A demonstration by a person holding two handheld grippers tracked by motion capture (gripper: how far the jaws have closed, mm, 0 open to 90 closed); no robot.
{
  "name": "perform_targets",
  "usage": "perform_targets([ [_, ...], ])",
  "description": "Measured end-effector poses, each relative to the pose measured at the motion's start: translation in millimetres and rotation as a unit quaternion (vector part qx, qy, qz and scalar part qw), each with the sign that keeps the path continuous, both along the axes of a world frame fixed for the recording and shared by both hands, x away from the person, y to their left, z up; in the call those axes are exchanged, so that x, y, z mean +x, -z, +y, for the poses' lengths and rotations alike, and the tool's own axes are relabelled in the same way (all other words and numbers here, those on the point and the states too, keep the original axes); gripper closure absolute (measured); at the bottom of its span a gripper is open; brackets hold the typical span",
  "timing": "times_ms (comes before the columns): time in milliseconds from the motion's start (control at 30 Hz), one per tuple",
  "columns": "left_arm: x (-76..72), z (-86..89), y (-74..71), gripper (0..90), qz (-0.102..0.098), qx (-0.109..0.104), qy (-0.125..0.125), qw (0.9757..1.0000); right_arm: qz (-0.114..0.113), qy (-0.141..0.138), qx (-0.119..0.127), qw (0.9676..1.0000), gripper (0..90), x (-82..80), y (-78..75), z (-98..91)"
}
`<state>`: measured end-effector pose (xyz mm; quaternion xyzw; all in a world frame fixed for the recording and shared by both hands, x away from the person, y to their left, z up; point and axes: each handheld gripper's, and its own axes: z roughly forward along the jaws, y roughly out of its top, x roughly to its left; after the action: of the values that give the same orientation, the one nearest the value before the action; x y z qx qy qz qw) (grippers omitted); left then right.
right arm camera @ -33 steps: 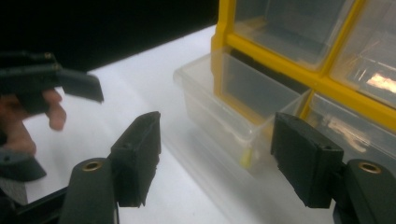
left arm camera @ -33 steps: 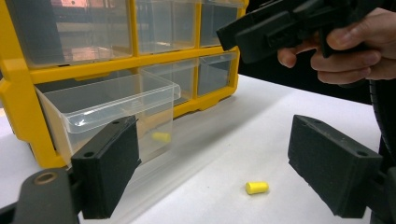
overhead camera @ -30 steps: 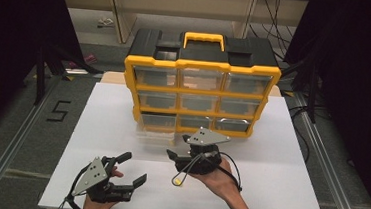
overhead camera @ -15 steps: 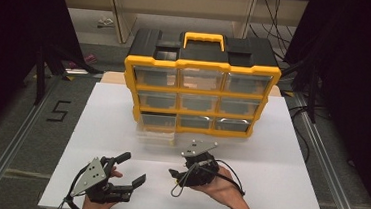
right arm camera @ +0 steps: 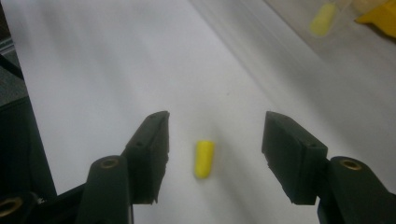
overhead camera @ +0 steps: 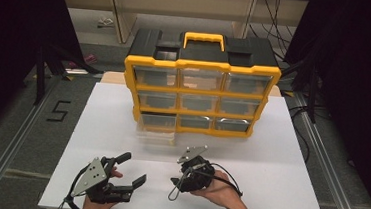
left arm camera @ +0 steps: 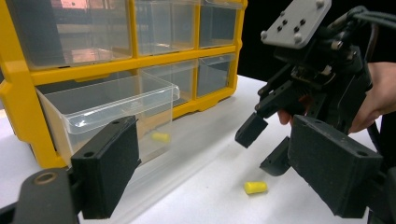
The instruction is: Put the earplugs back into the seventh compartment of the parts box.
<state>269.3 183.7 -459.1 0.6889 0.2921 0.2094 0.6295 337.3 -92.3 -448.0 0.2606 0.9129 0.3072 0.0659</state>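
1. your right tongs (right arm camera: 215, 158) point down at the white bench (overhead camera: 279, 157) with a small yellow earplug (right arm camera: 204, 158) lying between the two jaws; the pads do not touch it.
2. those jaws have just been closing in, yet a clear gap remains on each side of the earplug, so the right tongs are spread and grip nothing.
3. in the left gripper view the same earplug (left arm camera: 255, 187) lies flat on the bench just below the right tongs (left arm camera: 264, 147).
4. your left tongs (overhead camera: 135, 170) sit near the front left of the bench, jaws wide apart and nothing between them, well apart from the earplug.
5. the yellow and black drawer cabinet (overhead camera: 202, 65) stands at the back of the bench; its bottom-left clear drawer (left arm camera: 112, 100) is pulled out.
6. a second yellow earplug (left arm camera: 160, 136) lies inside that open drawer.
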Motion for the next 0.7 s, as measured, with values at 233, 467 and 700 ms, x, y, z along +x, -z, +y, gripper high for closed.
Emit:
perform_targets([
  [233,0.0,0.1,0.0,16.5,0.0,0.0,0.0,1.0,0.014,-0.006,-0.013,0.9998,49.3,0.4,10.5,3.8],
  [467,-0.2,0.0,0.1,16.5,0.0,0.0,0.0,1.0,0.023,-0.012,-0.031,0.9992,58.9,1.5,19.9,5.9],
  [700,-0.3,-0.3,0.1,16.5,0.0,0.001,0.001,1.0,0.023,-0.021,-0.041,0.9987,69.1,2.8,26.1,5.7],
])
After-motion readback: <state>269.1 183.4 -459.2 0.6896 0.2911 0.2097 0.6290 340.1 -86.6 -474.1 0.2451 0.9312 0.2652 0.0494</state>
